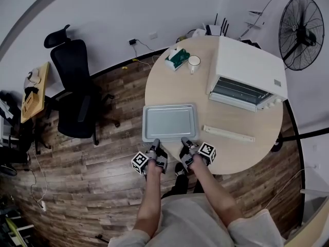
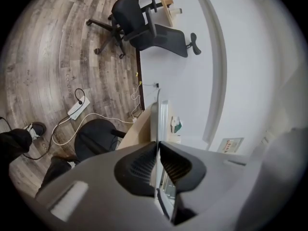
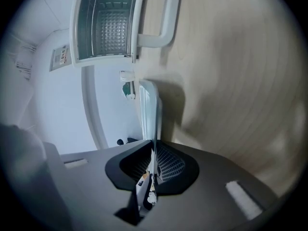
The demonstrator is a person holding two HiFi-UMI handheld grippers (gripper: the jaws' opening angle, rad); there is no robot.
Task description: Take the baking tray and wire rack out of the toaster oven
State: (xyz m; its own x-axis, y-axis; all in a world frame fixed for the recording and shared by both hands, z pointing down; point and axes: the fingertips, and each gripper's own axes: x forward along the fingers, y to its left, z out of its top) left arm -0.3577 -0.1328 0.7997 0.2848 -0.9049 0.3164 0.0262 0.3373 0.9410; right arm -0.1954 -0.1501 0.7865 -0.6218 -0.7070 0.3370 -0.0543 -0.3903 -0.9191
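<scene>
Head view: baking tray (image 1: 169, 121) is already out of the toaster oven (image 1: 252, 68). It lies flat on the round worktop (image 1: 175, 86), near the edge closest to the person and well apart from the oven. First half of the task looks done, bar the release.

Left hand-held gripper (image 1: 154, 147) and right hand-held gripper (image 1: 186, 145) both sit on the tray's near rim, side by side.

Left gripper view: jaws nearly together, with the thin rim running edge-on between the ribbed pads. Pads look pressed onto it, so I read a clamp on the tray.

Right gripper view: same picture. Jaws pinched down to a narrow slit with the rim in it, gripping the tray. I can't tell from any view whether the near edge is lifted slightly or fully resting.

The wire rack (image 3: 113, 28) is still inside. The right gripper view shows it across the lit oven cavity. The front looks open, and I take the white bar (image 1: 229, 133) lying ahead of the oven to be the handle of the dropped door.

Next move, my read:
- Let go of the tray with both grippers, once it's fully down.
- Reach over the lowered door into the cavity and pinch the front bar of the rack.
- Pull it straight out and level, so it doesn't jam in the side slots.
- There's bare worktop to set it on. The mug (image 1: 194, 62) and tissue box (image 1: 177, 58) sit at the far side, out of the way.
</scene>
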